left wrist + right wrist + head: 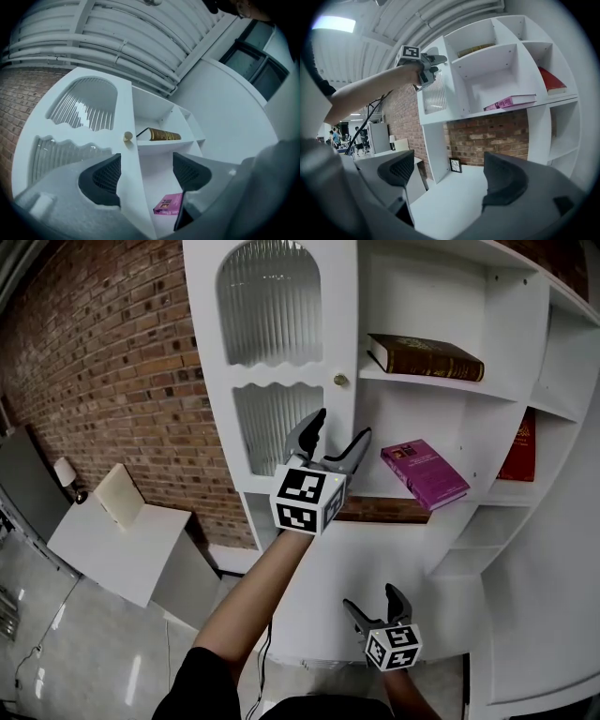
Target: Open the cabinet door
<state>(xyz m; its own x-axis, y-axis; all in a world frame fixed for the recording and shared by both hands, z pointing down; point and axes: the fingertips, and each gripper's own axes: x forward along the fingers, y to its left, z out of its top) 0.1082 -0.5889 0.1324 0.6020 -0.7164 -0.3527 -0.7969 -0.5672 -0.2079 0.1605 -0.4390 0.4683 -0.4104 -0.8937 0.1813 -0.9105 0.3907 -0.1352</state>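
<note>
the white cabinet door [281, 376] stands upright at the left of the shelf unit [441, 388], long axis vertical, brass knob [340, 380] on its right edge. the left gripper [343, 425] gapes wide astride that edge, below the knob. the right gripper [370, 598] hangs low, also wide, empty.

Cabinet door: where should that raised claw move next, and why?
Probably lift the left claw a little to the brass knob and close on it: its jaws are apart, straddling the edge of the door just below the knob, holding nothing.
</note>
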